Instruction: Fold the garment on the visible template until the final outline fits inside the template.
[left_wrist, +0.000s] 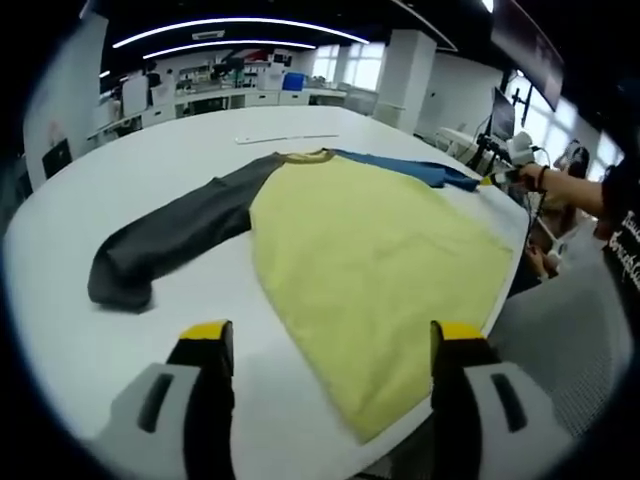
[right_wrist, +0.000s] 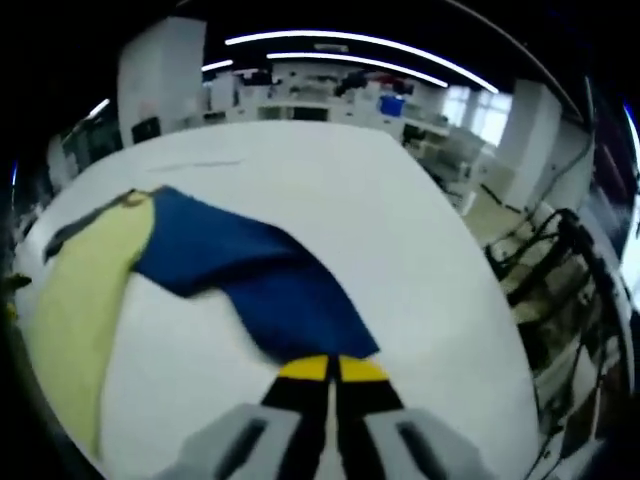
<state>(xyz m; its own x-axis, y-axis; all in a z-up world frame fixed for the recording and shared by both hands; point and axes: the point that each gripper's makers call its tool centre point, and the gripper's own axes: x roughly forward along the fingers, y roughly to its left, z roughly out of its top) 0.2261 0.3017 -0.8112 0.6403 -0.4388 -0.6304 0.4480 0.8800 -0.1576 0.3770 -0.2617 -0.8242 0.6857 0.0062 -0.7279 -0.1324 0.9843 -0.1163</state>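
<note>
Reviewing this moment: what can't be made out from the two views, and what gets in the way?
- Template: no outline shows on the table in either view; the shirt may cover it.
- Blue sleeve cuff: right gripper view, hidden behind the right claw, whose jaws meet there.
- Shirt hem: left gripper view, droops over the table edge, its end out of sight.
- Thin pale strip beyond the collar: too small to identify.

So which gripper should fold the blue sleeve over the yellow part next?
Probably the right gripper: its jaws are shut at the blue sleeve cuff. The left gripper hangs open above the yellow body's hem.
</note>
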